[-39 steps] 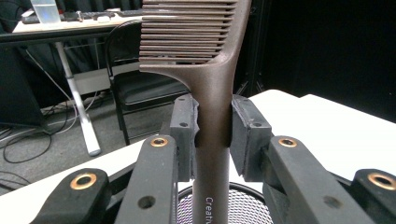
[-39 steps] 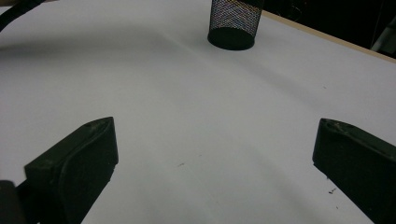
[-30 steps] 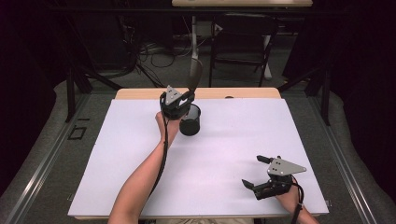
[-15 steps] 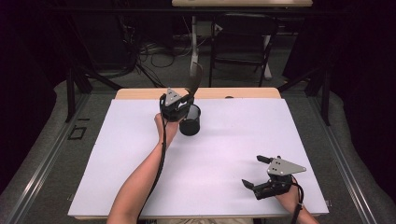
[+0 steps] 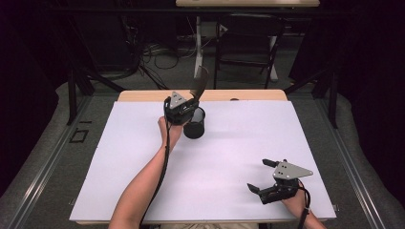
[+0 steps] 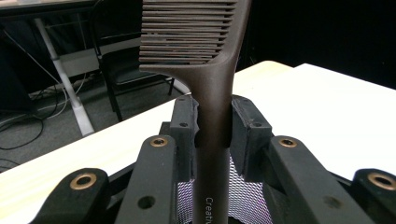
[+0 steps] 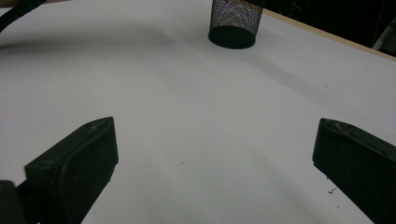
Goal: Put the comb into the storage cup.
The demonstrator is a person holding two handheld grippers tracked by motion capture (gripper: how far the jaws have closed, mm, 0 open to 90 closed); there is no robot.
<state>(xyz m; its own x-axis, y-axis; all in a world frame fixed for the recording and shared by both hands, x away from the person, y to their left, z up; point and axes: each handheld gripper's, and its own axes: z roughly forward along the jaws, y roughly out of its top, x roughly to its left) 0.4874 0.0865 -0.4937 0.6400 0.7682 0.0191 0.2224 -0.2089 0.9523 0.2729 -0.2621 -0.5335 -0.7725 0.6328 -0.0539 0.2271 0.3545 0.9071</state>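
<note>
Reaching fwd, left gripper clamps comb upright over mesh cup; right gripper low, jaws wide.

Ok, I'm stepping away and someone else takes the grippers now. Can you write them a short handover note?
Left gripper: shut on the comb's handle, teeth end up, right over the black mesh cup at the far side of the white table.
Right gripper: open, holding nothing, low over the near right of the table.
Done: comb picked up and brought to the cup.
Left: probably lower the comb into the cup and let go. How far in the handle sits, I cannot tell.
</note>
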